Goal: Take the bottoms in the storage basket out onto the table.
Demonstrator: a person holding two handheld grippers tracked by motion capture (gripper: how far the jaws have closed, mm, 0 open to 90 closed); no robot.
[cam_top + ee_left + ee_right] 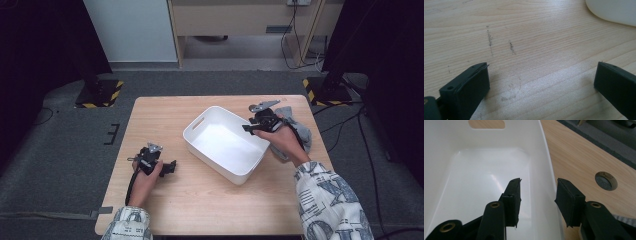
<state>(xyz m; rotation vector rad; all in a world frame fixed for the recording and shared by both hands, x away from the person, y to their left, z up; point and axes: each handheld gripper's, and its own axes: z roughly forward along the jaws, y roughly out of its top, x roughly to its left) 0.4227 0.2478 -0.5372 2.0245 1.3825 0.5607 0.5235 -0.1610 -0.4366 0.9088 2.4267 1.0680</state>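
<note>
Right claw [537,200] straddles the near wall of the white rectangular plastic bin [486,170]: one jaw inside, one outside, pads part-spread and not pressing on the rim between them. Bin is glossy, empty, round-cornered, with an oval handle slot in its far end wall. It sits angled at the middle of the pale wooden surface [165,110]. Crumpled grey cloth [300,132] lies under the right hand. Left claw [541,82] rests wide open on bare wood, well apart from the bin.

Wooden table [210,200]; grey cloth [300,131] (far right edge).
</note>
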